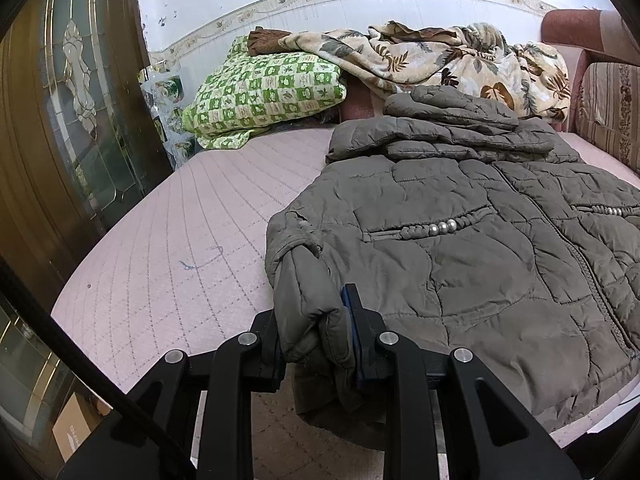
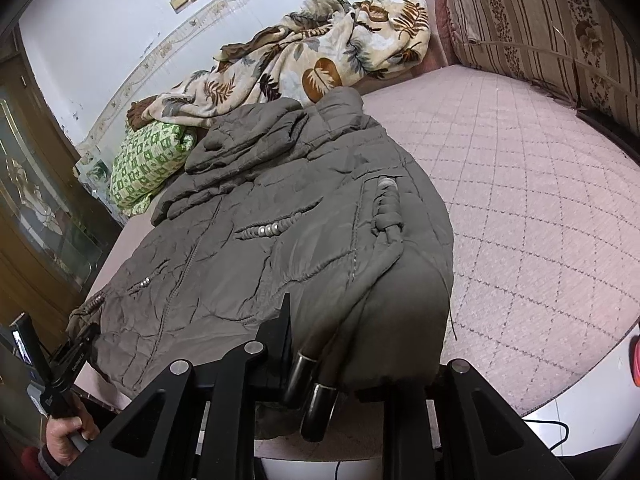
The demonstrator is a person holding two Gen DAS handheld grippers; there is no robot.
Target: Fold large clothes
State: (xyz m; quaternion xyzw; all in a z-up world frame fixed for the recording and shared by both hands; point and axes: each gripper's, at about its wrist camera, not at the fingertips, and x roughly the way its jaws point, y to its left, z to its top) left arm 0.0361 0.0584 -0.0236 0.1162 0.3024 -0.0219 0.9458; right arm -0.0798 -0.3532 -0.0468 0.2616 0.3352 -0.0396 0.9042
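Note:
A grey-brown quilted hooded jacket (image 1: 472, 240) lies front up on the pink quilted bed (image 1: 180, 220), hood toward the far wall. My left gripper (image 1: 316, 332) is shut on a bunched fold of the jacket's left hem corner at the bed's near edge. In the right wrist view the jacket (image 2: 280, 220) fills the middle; my right gripper (image 2: 352, 356) is shut on its right hem corner, with two dark cord ends (image 2: 316, 396) hanging by the fingers. The left gripper (image 2: 76, 352) and the hand holding it show at the lower left.
A green checked pillow (image 1: 260, 92) and a leaf-print blanket (image 1: 440, 56) lie at the back against the wall. A striped headboard cushion (image 2: 540, 28) stands at the right. A wooden glass-panelled door (image 1: 72, 120) is left of the bed. A cardboard box (image 1: 76, 432) sits on the floor.

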